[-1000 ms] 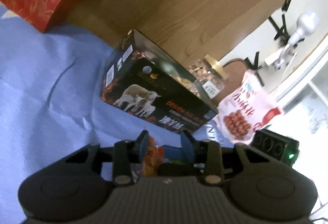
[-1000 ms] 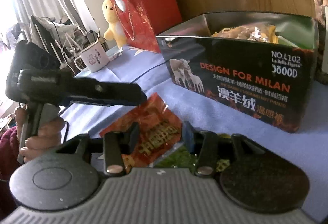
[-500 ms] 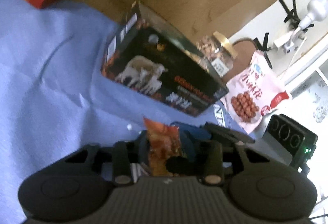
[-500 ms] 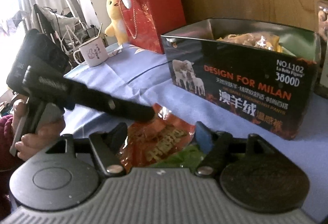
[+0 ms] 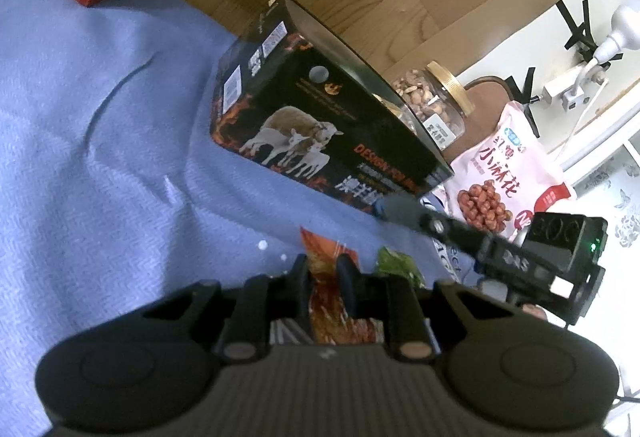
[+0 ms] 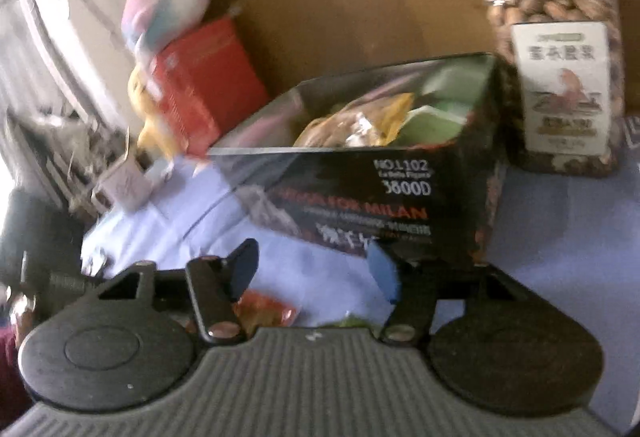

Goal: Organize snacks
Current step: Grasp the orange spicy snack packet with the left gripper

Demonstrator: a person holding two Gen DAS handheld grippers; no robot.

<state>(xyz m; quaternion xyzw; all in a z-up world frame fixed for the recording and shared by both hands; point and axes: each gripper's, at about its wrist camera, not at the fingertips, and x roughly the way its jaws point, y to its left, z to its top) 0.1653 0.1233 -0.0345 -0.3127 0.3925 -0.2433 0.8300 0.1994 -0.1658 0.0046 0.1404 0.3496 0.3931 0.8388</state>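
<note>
My left gripper (image 5: 323,269) is shut on a red-orange snack packet (image 5: 320,249), which sticks up between its pads above the blue cloth. A green packet (image 5: 396,263) lies just to its right. The open-topped black box (image 5: 320,133) with the sheep picture stands beyond, with several snacks (image 6: 360,125) inside. My right gripper (image 6: 314,269) faces the box's front; its jaws are closing with only cloth between them. The red packet (image 6: 264,311) shows low by its left finger. One right finger (image 5: 400,206) reaches in near the box's corner.
A jar of nuts (image 6: 556,85) with a gold lid stands right of the box, and a pink snack bag (image 5: 504,173) beside it. A red gift bag (image 6: 200,85), a plush toy (image 6: 168,1) and a mug (image 6: 124,181) sit at the back left. A wooden board rises behind.
The left jaws closed onto the red packet. The right gripper swung right toward the box and jar, so the packet no longer lies between its fingers, and its view is now blurred.
</note>
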